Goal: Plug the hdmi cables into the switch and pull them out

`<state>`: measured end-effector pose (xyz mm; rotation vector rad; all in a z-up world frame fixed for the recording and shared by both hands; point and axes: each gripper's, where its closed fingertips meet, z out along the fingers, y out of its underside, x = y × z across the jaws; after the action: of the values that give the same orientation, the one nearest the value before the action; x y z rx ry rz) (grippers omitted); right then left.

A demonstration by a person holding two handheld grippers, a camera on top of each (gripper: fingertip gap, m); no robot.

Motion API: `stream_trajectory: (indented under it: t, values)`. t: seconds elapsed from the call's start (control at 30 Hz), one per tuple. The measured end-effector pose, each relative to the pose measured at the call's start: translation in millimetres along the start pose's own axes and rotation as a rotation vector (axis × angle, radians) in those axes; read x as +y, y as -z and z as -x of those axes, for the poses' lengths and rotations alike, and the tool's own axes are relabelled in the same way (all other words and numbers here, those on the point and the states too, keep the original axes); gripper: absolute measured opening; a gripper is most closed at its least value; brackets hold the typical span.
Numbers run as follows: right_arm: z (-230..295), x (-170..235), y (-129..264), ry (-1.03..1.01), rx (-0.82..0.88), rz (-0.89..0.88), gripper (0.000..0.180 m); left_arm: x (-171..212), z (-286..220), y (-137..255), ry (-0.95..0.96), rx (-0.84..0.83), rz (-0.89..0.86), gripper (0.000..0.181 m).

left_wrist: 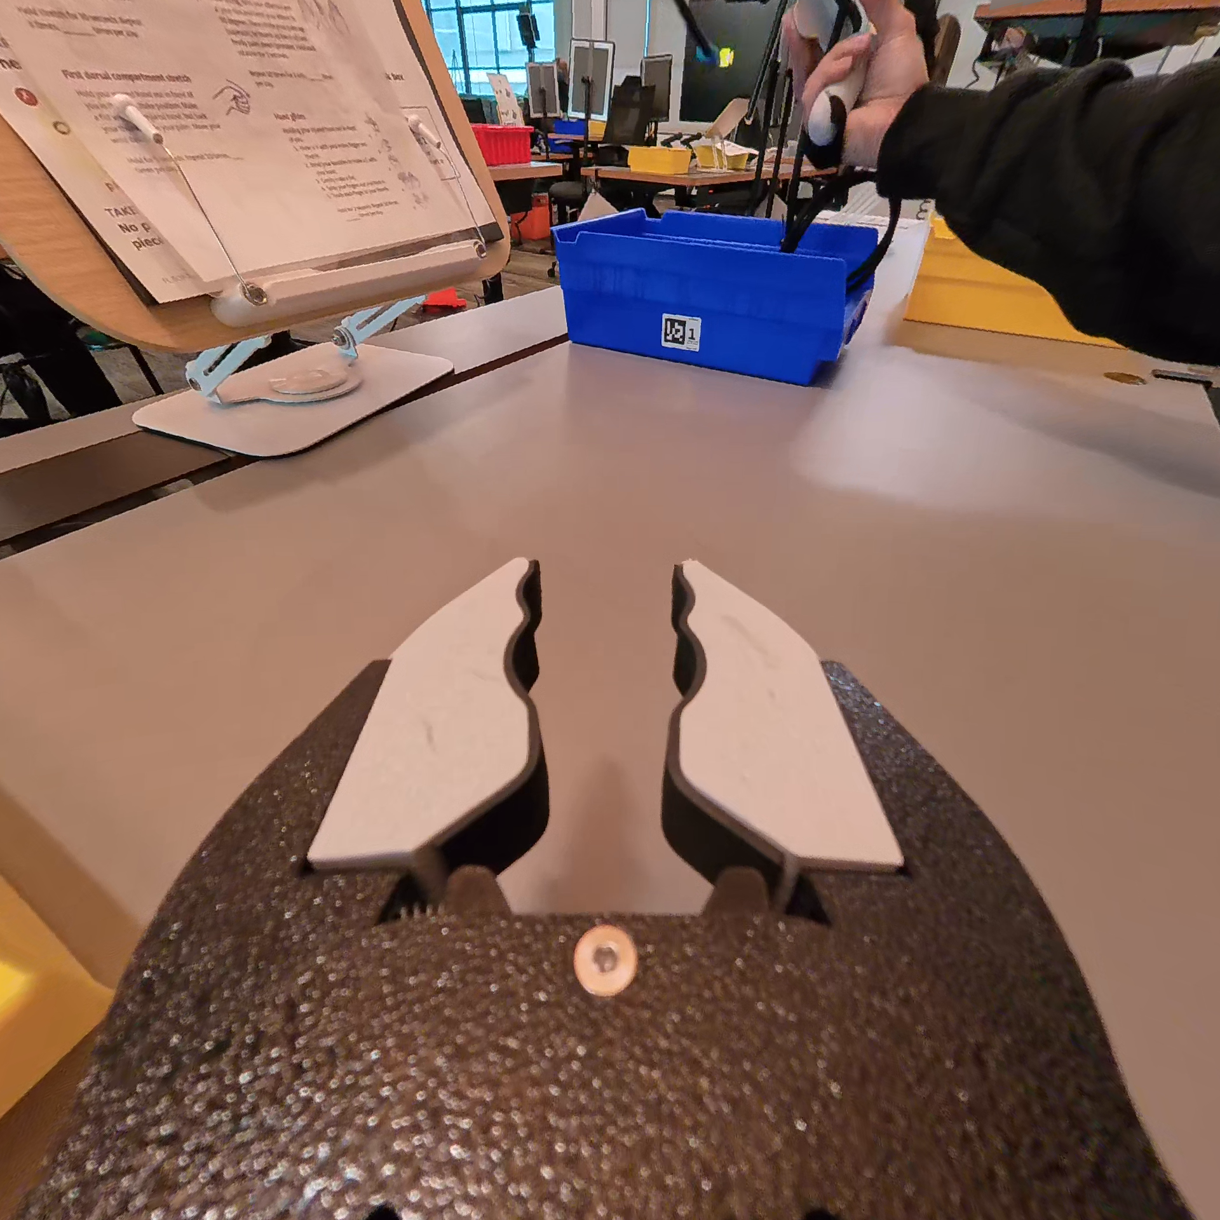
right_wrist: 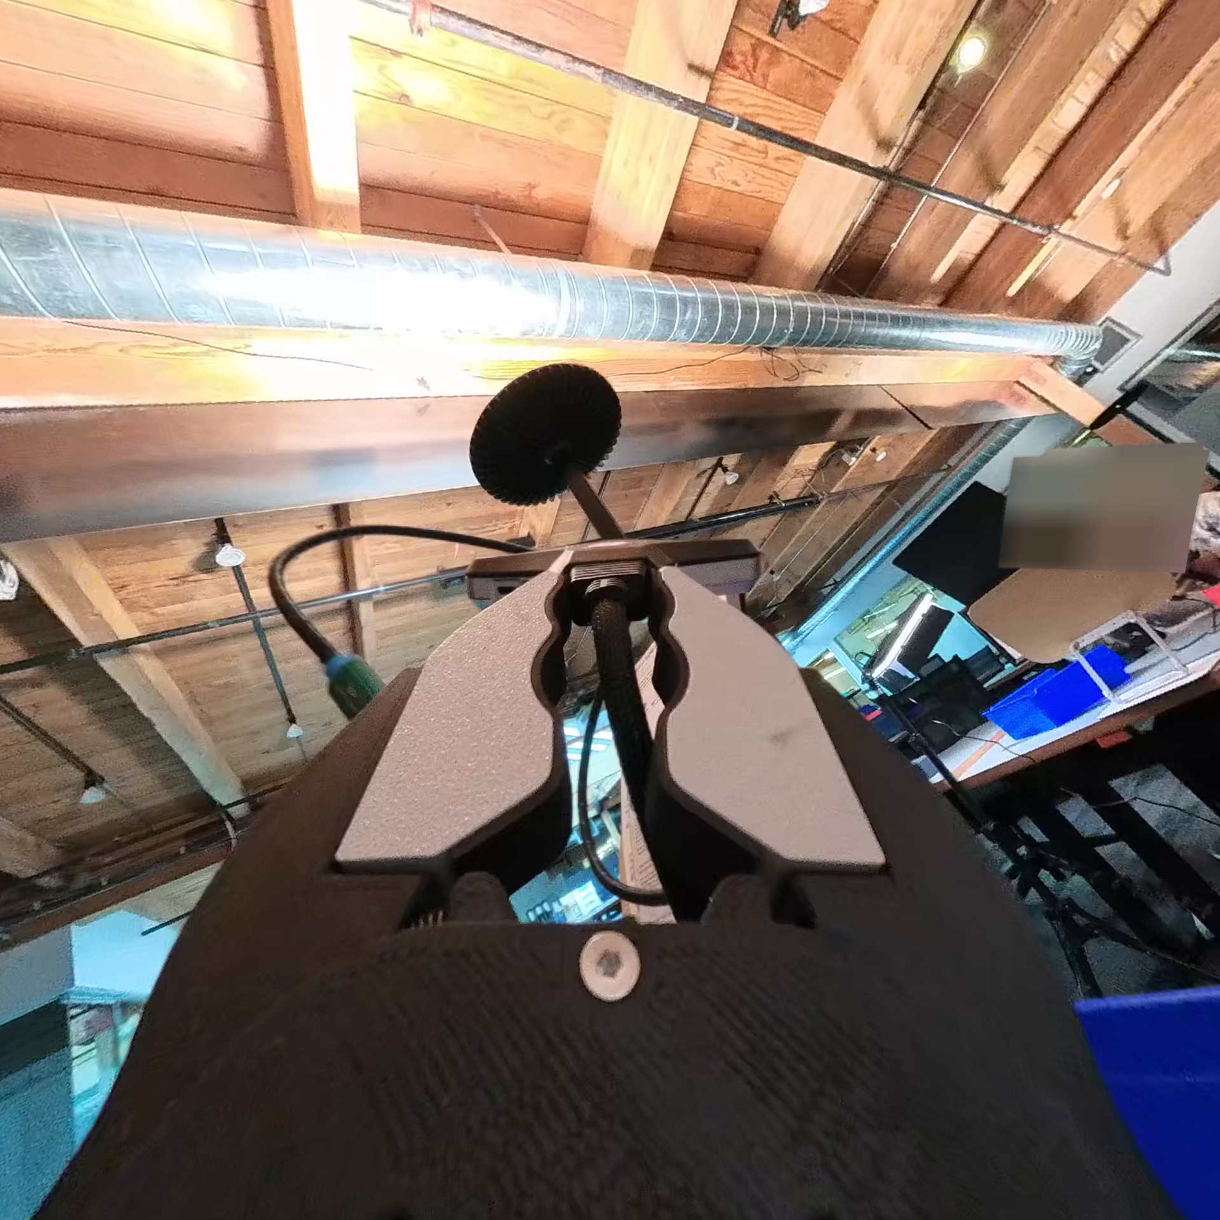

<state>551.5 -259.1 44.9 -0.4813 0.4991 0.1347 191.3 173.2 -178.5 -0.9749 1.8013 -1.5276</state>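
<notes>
Pebbled black housing fills the lower frame of the right wrist view, where the right gripper (right_wrist: 610, 581), tilted toward the wooden ceiling, clamps a braided black hdmi cable (right_wrist: 624, 700) at its plug, against the dark flat switch (right_wrist: 713, 558) at centre. Over the smooth grey tabletop (left_wrist: 858, 528), the left gripper (left_wrist: 606, 574) hovers level, jaws parted, empty. Upper centre sits a glossy blue bin (left_wrist: 700, 290).

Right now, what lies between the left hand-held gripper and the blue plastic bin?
Only bare grey tabletop between hand-held gripper and blue plastic bin, per left wrist view.
</notes>
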Motion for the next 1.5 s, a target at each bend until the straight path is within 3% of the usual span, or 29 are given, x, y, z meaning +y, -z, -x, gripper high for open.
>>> stream_trajectory:
  t: [0.2,0.47,0.63,0.77,0.93,1.03,1.1,1.17,1.2,1.3,1.43,1.5]
  values:
    - [-10.4,9.7,5.1,-0.038,0.013,0.048,0.023,-0.2,0.5,0.3,0.010,0.005,-0.002,0.037]
    - [-63.8,44.9,62.1,0.103,0.489,0.501,0.023,-1.1,0.7,1.3,0.021,0.013,-0.011,0.036]
    - [-94.1,47.9,104.5,-0.072,0.756,0.471,0.023,-0.3,0.0,0.5,0.010,0.009,-0.005,0.035]
    - [-104.3,56.1,125.3,-0.264,0.836,0.391,0.023,-0.8,0.9,1.0,0.012,0.003,-0.010,0.035]
    - [-118.4,53.2,155.0,-0.224,1.035,0.417,0.030,-0.3,0.0,0.5,0.005,0.006,-0.005,0.034]
    - [-110.6,54.7,161.7,0.017,1.127,0.699,0.028,-1.4,-0.4,1.4,0.002,0.006,-0.014,0.034]
    - [-108.1,52.3,182.3,0.317,1.238,1.045,0.045,-1.6,-0.7,1.5,0.000,0.007,-0.016,0.034]
    - [-105.4,46.9,198.6,0.631,1.239,1.357,0.038,-1.0,-1.7,0.9,-0.002,0.013,-0.010,0.034]
    - [-102.6,52.9,204.8,0.686,1.209,1.459,0.023,-0.6,-2.1,0.6,-0.003,0.015,-0.006,0.034]
    - [-101.6,65.8,212.8,0.773,1.130,1.610,0.019,-0.5,-2.5,0.5,-0.007,0.016,-0.005,0.034]
    - [-99.1,97.6,221.4,0.701,1.011,1.687,0.014,-1.9,-2.1,2.1,0.000,0.016,-0.019,0.034]
    - [-104.9,99.0,230.9,0.837,1.010,1.787,0.010,-2.4,-1.8,2.6,0.003,0.016,-0.024,0.034]
